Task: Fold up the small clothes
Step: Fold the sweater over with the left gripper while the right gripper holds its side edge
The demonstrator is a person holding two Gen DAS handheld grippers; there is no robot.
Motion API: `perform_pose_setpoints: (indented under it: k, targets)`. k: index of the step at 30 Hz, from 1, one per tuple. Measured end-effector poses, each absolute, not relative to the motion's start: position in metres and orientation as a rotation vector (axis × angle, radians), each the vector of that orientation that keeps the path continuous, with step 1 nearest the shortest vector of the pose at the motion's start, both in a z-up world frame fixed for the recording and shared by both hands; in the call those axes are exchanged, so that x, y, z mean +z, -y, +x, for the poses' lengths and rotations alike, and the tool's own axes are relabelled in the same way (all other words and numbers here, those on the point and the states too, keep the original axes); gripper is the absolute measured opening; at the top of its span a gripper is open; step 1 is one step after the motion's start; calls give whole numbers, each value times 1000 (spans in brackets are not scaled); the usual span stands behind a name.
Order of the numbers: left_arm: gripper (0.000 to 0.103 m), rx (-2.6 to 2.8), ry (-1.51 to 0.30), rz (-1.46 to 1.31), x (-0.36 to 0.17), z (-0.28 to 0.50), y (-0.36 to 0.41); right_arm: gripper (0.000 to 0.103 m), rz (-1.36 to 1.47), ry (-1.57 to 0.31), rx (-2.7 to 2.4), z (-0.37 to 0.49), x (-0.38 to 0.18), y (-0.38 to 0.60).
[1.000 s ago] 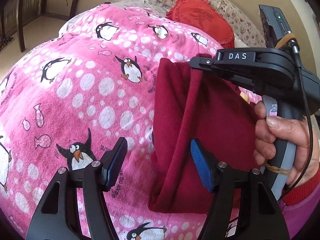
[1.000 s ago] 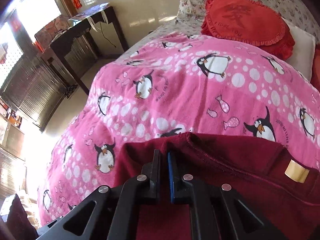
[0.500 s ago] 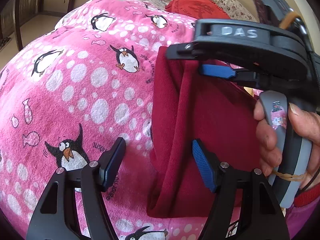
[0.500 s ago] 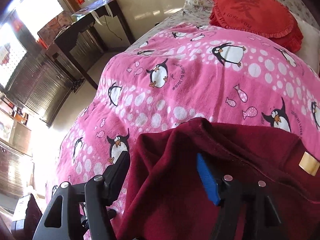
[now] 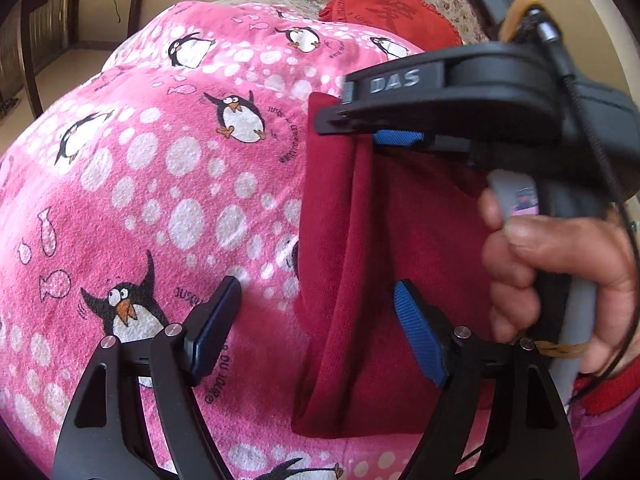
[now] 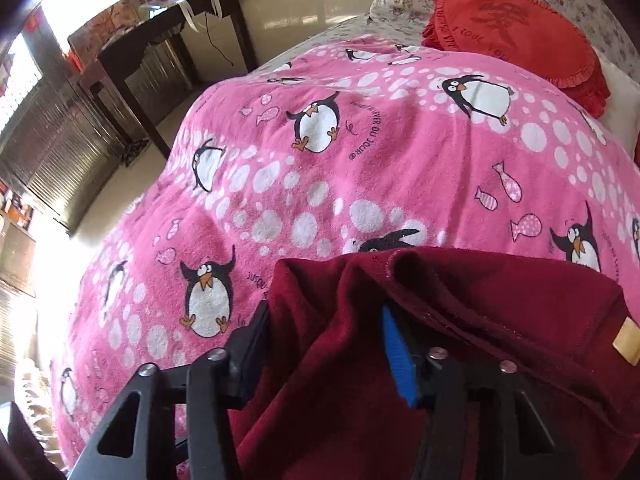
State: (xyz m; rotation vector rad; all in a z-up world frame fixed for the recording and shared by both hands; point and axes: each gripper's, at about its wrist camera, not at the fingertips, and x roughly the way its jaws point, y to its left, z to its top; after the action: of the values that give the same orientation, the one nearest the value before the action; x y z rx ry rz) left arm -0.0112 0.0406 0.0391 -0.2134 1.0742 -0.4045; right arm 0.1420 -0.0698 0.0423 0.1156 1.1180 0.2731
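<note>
Fleecy maroon garment [image 6: 460, 320] bunched on plush penguin-print blanket [image 6: 360, 160].

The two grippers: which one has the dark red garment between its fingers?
The right gripper: garment folds sit between its closing fingers. The left gripper gapes beside the garment's edge.
</note>
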Motion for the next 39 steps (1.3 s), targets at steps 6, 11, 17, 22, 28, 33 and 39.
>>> perform_pose_setpoints:
  k: [6,11,17,22,28,33,39]
  targets:
    - [29,-488,-1074,-142,51,-22,-19,21,288,-1046,353,124,66,105]
    - [25,-539,-1015,-123,84,-38,-8,20,354,-966,389,99,97,134]
    - [24,-676,-910,-65,142,-64,29,19,438,-858,397,66,138,187]
    - [24,-821,-867,17,166,-89,88,18,457,-781,340,18,166,252]
    - [17,-995,-886,141,151,-125,178,17,563,-738,172,-53,154,349]
    - [11,-1017,-985,253,104,-142,235,10,642,-792,19,-86,107,398]
    - [13,-1035,-965,235,132,-143,204,21,701,-747,72,-122,121,401]
